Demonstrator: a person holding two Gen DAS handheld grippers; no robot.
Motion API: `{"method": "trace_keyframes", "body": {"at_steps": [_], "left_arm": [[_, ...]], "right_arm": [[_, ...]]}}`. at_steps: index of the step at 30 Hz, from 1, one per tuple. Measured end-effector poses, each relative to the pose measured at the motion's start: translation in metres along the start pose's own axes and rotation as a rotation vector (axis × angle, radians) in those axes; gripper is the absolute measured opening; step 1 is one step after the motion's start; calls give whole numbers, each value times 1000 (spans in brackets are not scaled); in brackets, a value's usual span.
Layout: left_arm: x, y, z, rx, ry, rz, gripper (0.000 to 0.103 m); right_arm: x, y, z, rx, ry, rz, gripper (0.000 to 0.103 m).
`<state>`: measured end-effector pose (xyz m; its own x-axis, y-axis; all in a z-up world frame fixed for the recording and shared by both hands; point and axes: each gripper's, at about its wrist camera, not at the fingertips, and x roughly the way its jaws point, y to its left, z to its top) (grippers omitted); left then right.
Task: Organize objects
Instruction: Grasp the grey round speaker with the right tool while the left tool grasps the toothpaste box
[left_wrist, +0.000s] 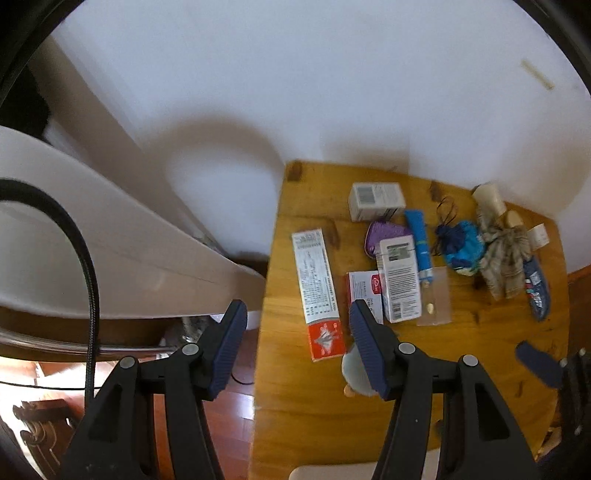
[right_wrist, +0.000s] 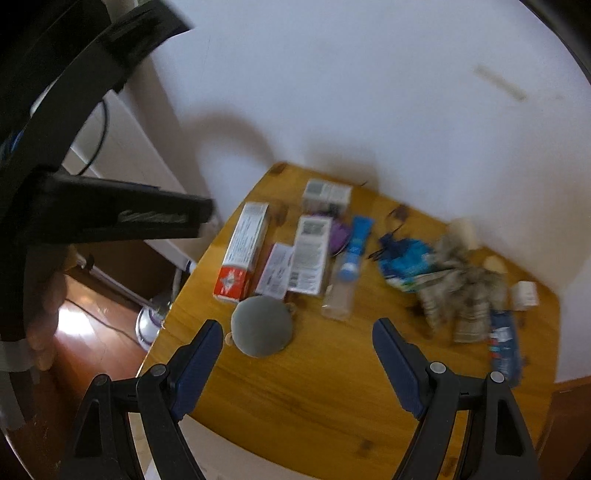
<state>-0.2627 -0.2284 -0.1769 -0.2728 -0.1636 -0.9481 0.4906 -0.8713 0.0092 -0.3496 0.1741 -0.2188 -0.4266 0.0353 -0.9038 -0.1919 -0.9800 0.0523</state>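
Observation:
A wooden table holds scattered items. A long red-and-white box lies at its left side. Beside it are small white boxes, a blue tube, a blue pouch and a brown plaid cloth. A grey round pad sits near the front. My left gripper hovers open above the table's left edge. My right gripper hovers open just right of the grey pad. Both hold nothing.
A white wall backs the table. Left of it stand a white cabinet, a black cable and red wooden floor. The left gripper's body and a hand fill the right wrist view's left. A dark blue flat packet lies at the table's right edge.

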Motion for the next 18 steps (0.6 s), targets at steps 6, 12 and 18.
{"method": "trace_keyframes", "body": {"at_steps": [6,12,18], "left_arm": [[55,-3,6,-30,93,-29,62],[88,3,4,-80,145,-54,62],[102,7,1,-109,158,-72,63]], "right_arm": [[43,8,0,-30,69,39,84],[70,14,-3,-49,125,52,84],[85,17,-6,-48,161,63,84]]}}
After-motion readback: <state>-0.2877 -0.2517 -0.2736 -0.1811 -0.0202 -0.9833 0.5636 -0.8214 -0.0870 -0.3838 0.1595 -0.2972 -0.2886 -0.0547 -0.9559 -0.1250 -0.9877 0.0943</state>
